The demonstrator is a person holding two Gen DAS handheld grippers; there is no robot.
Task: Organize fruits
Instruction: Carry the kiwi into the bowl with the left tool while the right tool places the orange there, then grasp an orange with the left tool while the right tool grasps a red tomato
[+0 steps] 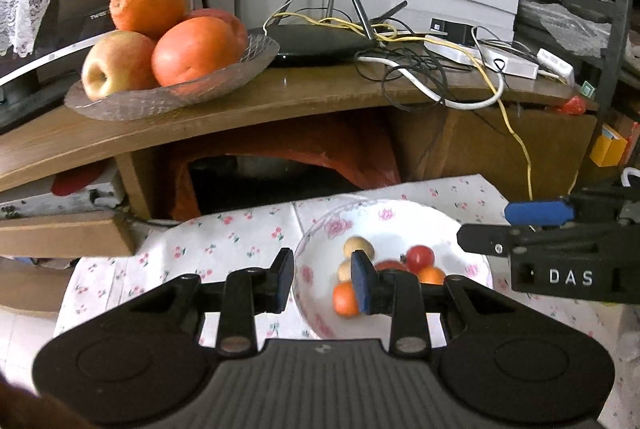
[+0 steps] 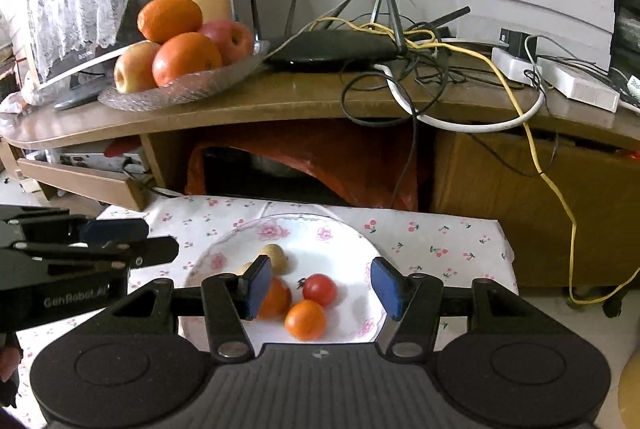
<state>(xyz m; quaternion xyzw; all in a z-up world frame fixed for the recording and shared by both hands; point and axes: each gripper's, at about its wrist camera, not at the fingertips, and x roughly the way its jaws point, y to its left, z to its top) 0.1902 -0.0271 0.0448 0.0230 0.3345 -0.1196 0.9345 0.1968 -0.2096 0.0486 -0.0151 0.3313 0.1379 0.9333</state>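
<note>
Fruits (image 2: 306, 319) cluster in upright bowl (image 2: 352, 241).

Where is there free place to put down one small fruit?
Free: floral bowl right of the cherry tomato, and shelf top between glass plate and router. Crowded: cables rightward.
</note>
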